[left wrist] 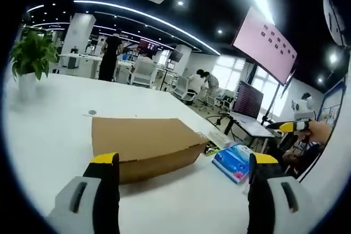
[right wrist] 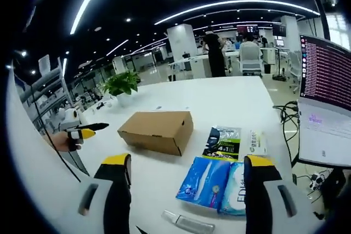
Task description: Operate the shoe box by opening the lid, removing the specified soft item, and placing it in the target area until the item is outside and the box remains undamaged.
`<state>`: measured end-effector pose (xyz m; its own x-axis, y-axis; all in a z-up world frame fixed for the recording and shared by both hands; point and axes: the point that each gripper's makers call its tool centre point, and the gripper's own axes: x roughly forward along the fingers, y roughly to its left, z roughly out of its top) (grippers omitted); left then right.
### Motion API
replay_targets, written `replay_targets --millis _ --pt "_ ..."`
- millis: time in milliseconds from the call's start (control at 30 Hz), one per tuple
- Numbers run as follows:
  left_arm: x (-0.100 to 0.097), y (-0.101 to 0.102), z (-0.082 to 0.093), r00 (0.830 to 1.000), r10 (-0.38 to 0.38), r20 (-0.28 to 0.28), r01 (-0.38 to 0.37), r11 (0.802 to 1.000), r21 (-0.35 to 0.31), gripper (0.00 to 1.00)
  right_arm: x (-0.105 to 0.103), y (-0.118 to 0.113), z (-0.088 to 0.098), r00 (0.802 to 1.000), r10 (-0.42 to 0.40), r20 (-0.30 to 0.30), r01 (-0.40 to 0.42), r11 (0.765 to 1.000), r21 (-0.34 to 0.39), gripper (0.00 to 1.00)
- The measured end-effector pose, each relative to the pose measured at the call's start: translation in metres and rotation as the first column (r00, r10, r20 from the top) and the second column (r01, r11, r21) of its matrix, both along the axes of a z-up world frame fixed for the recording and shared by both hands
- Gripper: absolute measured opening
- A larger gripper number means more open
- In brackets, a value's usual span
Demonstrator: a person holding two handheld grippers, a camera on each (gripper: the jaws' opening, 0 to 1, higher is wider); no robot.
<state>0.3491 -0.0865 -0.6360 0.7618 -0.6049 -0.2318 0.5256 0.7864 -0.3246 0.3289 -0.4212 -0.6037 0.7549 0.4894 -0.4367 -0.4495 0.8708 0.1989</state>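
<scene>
Open-plan office, desks (left wrist: 82, 61), monitors (left wrist: 248, 100), wall screen (left wrist: 266, 45), ceiling lights (left wrist: 148, 17)

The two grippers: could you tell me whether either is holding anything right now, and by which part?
Nothing is held. The left gripper and right gripper both stand open, short of the closed shoe box on the white table.

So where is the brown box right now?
The cardboard shoe box sits closed on the white table, left of the dark green packet in the right gripper view. The potted plant stands behind it.
</scene>
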Motion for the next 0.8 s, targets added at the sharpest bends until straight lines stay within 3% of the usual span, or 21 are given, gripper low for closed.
replay_targets --millis 100,333,500,800 --pt "-0.007 0.001 0.008 0.998 -0.032 0.045 0.031 0.999 0.028 0.99 -0.009 -0.012 0.005 0.999 -0.002 0.052 0.003 1.000 -0.028 0.89" --pt "-0.021 0.002 0.011 0.998 -0.064 0.028 0.063 0.997 0.045 0.99 -0.025 -0.033 -0.006 0.999 -0.026 0.025 0.028 0.997 -0.077 0.90" --pt "-0.027 0.001 0.011 0.997 -0.069 0.026 0.067 0.995 0.076 0.99 -0.027 -0.035 -0.006 0.999 -0.042 0.027 0.044 0.996 -0.073 0.90" --pt "-0.033 -0.003 0.017 0.998 -0.049 0.031 0.046 0.996 0.073 0.99 -0.027 -0.027 -0.006 1.000 -0.024 0.015 0.025 0.997 -0.071 0.90"
